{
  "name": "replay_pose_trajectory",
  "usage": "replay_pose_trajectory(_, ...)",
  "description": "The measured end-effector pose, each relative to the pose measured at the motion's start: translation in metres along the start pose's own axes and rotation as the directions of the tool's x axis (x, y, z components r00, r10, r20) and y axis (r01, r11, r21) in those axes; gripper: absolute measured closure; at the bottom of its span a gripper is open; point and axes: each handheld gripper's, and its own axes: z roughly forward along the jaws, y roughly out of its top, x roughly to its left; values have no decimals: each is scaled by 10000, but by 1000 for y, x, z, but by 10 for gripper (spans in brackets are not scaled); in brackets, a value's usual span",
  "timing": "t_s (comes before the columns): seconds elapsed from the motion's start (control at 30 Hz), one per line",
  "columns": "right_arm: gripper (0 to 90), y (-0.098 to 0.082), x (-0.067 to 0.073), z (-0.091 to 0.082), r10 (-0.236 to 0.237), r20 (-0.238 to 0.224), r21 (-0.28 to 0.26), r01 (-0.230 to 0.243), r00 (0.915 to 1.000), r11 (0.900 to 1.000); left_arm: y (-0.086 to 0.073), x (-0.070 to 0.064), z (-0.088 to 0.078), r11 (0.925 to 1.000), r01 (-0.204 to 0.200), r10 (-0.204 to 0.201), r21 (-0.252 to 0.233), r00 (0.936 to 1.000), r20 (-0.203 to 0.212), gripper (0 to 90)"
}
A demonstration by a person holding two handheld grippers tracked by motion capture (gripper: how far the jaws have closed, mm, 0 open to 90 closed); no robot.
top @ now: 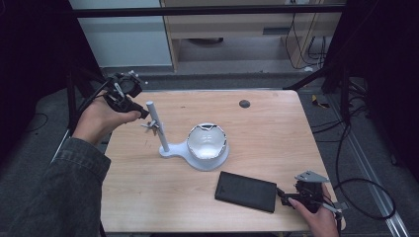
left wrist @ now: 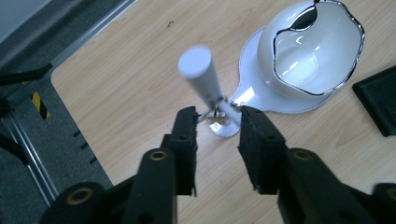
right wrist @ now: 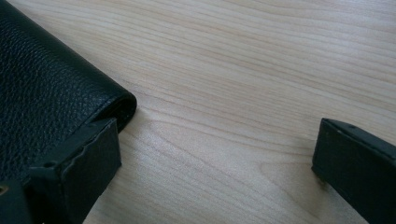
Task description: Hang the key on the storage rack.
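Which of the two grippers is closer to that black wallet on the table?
Right. The right gripper sits at the black wallet's right end, one jaw at its corner. The left gripper is across the table, up by the white post.

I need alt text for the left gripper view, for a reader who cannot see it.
The left tool points down with its two black jaws open on either side of a small key hanging on a white post. The post rises from a white stand holding a white bowl on a wooden table.
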Motion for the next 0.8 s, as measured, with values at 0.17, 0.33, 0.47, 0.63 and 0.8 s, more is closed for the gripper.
replay_pose_trajectory(0.17, 11, 0, 0, 0, -5, -11, -3, 5, 10000, 10000, -11, -4, -9, 9974, -180, 158, -698, 9994, -317, 525)
replay_pose_trajectory(0.33, 11, 0, 0, 0, -3, -16, -3, 3, 10000, 10000, -24, -15, -14, 9945, -277, 239, -1011, 9990, -380, 418)
replay_pose_trajectory(0.47, 18, 0, -1, 0, -54, -34, 10, 54, 10000, 10000, -41, -33, -21, 9849, -397, 333, -1685, 9986, -407, 353)
replay_pose_trajectory(0.63, 68, -1, -1, -7, -241, -43, -169, 240, 9997, 9996, -54, -52, -26, 9751, -644, 582, -2122, 9977, -355, 243)
replay_pose_trajectory(0.8, 83, -3, -1, -18, -409, 62, -374, 411, 9991, 9985, -64, -66, -25, 9625, -602, 584, -2644, 9982, -149, 190)
